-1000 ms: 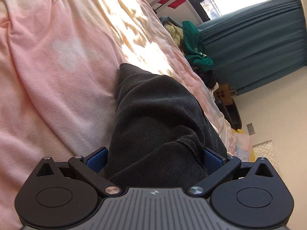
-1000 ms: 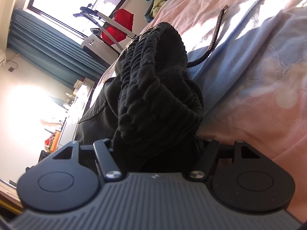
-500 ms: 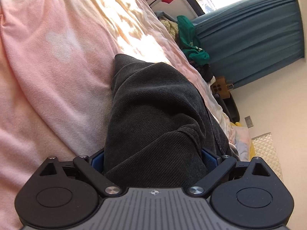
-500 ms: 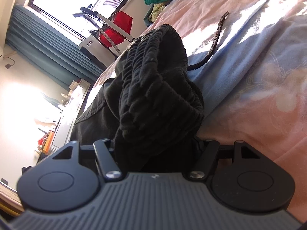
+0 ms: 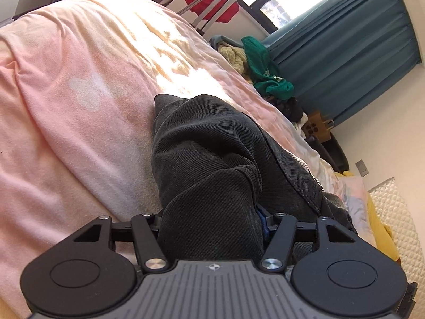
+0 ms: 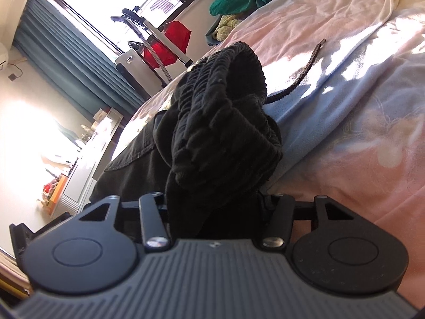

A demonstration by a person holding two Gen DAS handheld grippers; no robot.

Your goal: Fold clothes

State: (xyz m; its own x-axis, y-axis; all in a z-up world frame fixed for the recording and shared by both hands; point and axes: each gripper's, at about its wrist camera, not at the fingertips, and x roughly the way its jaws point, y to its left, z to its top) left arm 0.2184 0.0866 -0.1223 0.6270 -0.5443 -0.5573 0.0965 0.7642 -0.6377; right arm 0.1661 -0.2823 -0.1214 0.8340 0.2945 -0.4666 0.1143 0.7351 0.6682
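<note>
Pink bedspread [image 5: 79,111] under dark trousers [image 5: 212,164], perhaps clamped, hiding both tongs.

Left claw [image 5: 212,226]: we hold it low and level, its two fingers drawn in and clamped on a thick fold of the dark trousers [image 5: 212,159]. Right claw [image 6: 215,210]: we hold it likewise, fingers pressed against the bunched elastic waistband [image 6: 220,111] gripped between them. Fingertips are hidden by cloth in both views.

trousers [image 5: 212,159] lying on the blanket [image 5: 79,106], clothes pile [image 5: 260,69] behind, drawstring [image 6: 305,71] right of waistband [image 6: 225,101]
</note>
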